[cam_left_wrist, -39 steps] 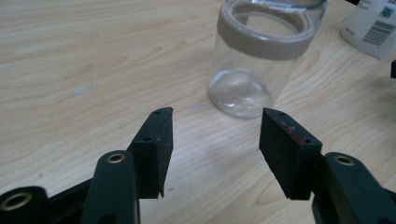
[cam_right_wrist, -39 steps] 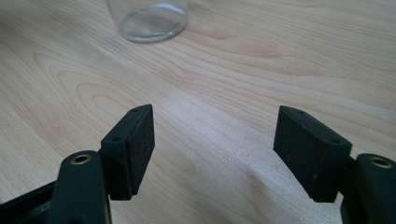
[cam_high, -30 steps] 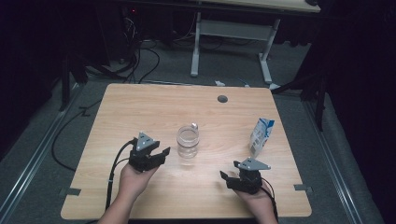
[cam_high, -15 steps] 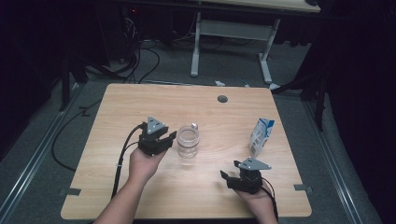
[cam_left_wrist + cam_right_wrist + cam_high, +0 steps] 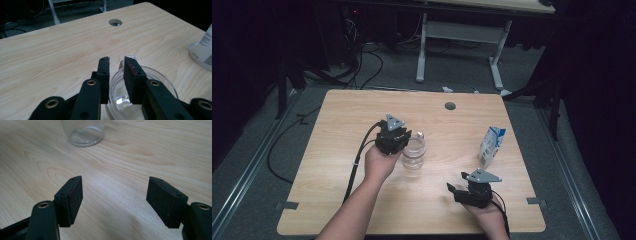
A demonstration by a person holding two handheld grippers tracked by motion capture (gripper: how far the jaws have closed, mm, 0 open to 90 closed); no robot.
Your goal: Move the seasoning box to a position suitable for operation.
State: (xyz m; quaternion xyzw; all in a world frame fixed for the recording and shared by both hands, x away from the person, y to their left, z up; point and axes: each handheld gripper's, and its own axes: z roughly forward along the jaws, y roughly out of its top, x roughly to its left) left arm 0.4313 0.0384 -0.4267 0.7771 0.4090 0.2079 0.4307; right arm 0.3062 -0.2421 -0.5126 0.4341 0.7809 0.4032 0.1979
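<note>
The left gripper, its jaws just closing astride the near rim of the clear glass, pinches the wall to lift it, while the right gripper waits slack and empty short of the glass.

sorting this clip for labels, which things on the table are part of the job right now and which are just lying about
In the job:
- clear glass jar, mid-table
- left gripper, jaws astride the jar's rim and just been closing; contact unclear

Lying about:
- milk carton, upright near the right edge, untouched
- right gripper, open over bare table
- cable hole at the far side
</note>
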